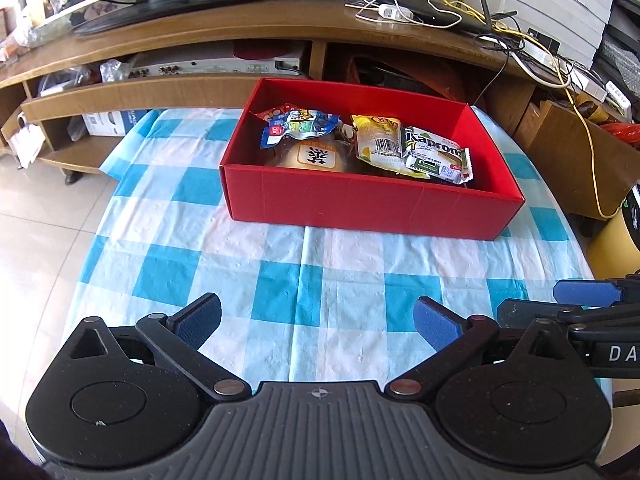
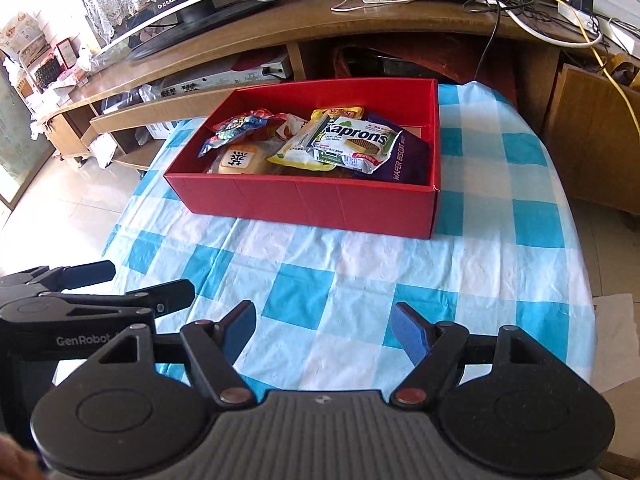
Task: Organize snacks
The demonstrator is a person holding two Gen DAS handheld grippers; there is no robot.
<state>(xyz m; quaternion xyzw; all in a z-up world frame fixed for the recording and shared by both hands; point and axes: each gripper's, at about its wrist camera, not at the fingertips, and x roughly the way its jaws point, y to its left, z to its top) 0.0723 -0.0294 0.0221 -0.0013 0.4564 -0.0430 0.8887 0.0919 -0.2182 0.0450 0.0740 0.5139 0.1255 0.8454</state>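
A red box [image 1: 360, 206] stands at the far side of the blue-and-white checked tablecloth [image 1: 280, 272]. It also shows in the right wrist view [image 2: 304, 200]. Several snack packets lie inside it: a white Kaprons wafer pack [image 1: 436, 156] [image 2: 354, 144], a yellow pack [image 1: 378, 140], a blue-and-red pack [image 1: 298, 124] and a tan bun pack [image 1: 314, 156]. My left gripper [image 1: 318, 324] is open and empty, above the cloth in front of the box. My right gripper [image 2: 324, 328] is open and empty, just to its right.
A wooden TV stand [image 1: 224, 32] with a monitor, a router and loose cables [image 1: 520, 36] runs behind the table. A cardboard box [image 1: 576, 152] stands at the right. Tiled floor [image 1: 40, 220] lies to the left of the table.
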